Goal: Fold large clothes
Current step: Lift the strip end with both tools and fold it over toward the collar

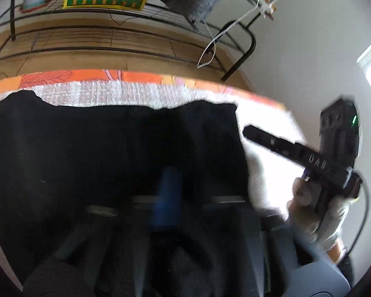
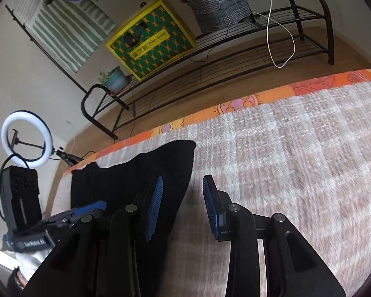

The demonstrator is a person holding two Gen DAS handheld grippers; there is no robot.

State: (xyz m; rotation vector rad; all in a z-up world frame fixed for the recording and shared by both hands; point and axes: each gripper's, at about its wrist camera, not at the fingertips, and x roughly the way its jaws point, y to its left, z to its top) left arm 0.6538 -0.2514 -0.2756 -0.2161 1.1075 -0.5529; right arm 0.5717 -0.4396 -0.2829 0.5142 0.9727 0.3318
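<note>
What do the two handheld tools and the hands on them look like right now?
Both tools are black with ribbed blue pads. The right tool carries round silver pivot pins. The left tool bears white lettering on its body. The right hand wears a light glove, and a black cable trails beside it.

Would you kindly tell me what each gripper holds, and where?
The right gripper is open and holds nothing. The left gripper is shut over the black garment; any pinch is unclear.
</note>
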